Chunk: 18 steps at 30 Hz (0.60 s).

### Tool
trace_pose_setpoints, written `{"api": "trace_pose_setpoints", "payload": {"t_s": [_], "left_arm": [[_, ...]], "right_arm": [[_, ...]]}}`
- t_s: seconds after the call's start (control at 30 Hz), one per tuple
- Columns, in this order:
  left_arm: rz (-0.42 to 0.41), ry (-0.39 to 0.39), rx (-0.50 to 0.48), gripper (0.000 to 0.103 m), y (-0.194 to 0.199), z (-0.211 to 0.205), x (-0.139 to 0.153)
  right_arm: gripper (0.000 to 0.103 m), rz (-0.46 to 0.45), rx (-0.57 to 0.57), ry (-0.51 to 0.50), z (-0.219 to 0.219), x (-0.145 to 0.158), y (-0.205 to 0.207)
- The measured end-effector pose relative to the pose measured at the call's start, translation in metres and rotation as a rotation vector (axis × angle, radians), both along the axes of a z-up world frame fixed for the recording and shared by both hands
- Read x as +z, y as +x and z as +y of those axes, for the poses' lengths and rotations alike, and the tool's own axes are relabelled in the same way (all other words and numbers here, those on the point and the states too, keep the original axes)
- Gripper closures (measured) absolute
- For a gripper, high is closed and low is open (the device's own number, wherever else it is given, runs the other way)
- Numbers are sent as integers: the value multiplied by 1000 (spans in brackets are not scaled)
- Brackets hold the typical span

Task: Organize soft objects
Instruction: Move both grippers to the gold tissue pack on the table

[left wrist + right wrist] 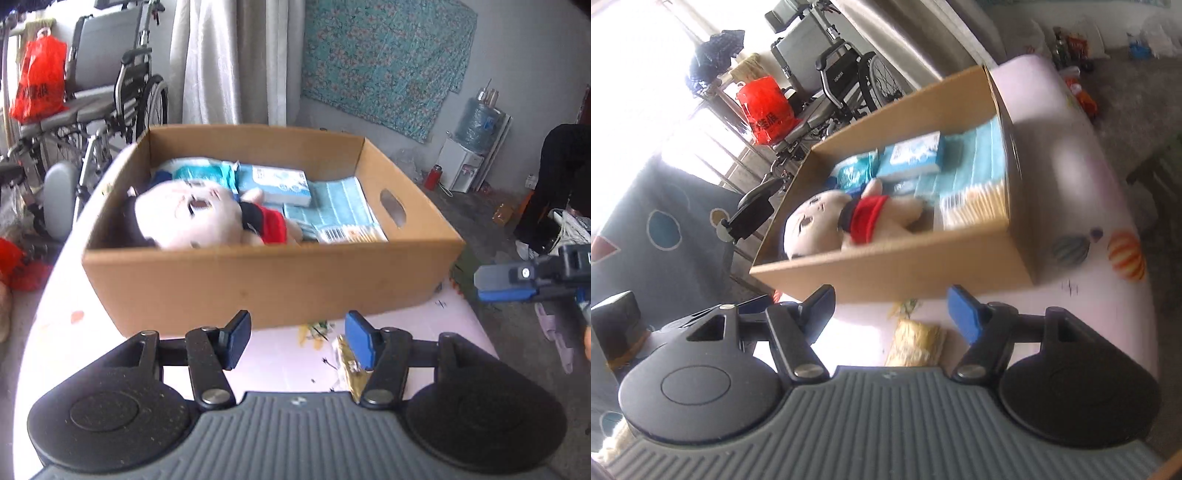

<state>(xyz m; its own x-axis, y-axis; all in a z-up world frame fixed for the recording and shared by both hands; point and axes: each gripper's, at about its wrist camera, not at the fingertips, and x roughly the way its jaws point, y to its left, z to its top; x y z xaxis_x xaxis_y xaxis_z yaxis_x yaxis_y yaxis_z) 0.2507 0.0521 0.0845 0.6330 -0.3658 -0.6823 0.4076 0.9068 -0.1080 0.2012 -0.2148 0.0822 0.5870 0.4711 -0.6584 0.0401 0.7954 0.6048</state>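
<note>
A brown cardboard box (258, 280) stands on a pale pink table (280, 362). Inside lie a white plush doll (192, 218) with a red scarf, tissue packs (273, 182), a blue towel (343, 203) and a cotton swab pack (351, 232). My left gripper (295, 341) is open and empty, just in front of the box's near wall. My right gripper (890, 314) is open and empty, also before the box (905, 273), above a yellow wrapper (916, 343). The doll (827, 225) shows in the right wrist view. The right gripper's fingers (506, 282) show at the left view's right edge.
A wheelchair (96, 110) with a red bag (38, 81) stands behind the table at left. A curtain (229, 59) and a teal cloth (384, 59) hang on the wall. A water dispenser (469, 151) stands at right. A golden wrapper (347, 365) lies on the table.
</note>
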Motion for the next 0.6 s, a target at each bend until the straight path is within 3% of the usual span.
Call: {"api": "trace_pose_setpoints", "payload": {"t_s": [0.17, 0.23, 0.3, 0.33, 0.37, 0.43, 0.47, 0.6], "left_arm": [[152, -51, -18, 32, -20, -37, -76], [196, -84, -34, 23, -21, -52, -95], [197, -77, -46, 20, -21, -66, -105], [168, -49, -53, 24, -22, -75, -111], [141, -19, -50, 38, -23, -82, -113], [109, 34, -60, 48, -26, -94, -121], [126, 41, -81, 48, -24, -98, -126], [56, 96, -125, 48, -36, -104, -130]], "right_arm": [[36, 139, -79, -3, 2, -60, -60], [36, 197, -102, 33, -4, -80, -80], [38, 228, -94, 22, -7, -91, -91], [38, 204, -89, 29, -9, -92, -98], [38, 208, -85, 27, -9, -91, -100], [37, 204, -93, 12, -9, -88, -99], [37, 193, -95, -7, -10, -87, -96], [37, 186, -99, 3, -10, -90, -84]]}}
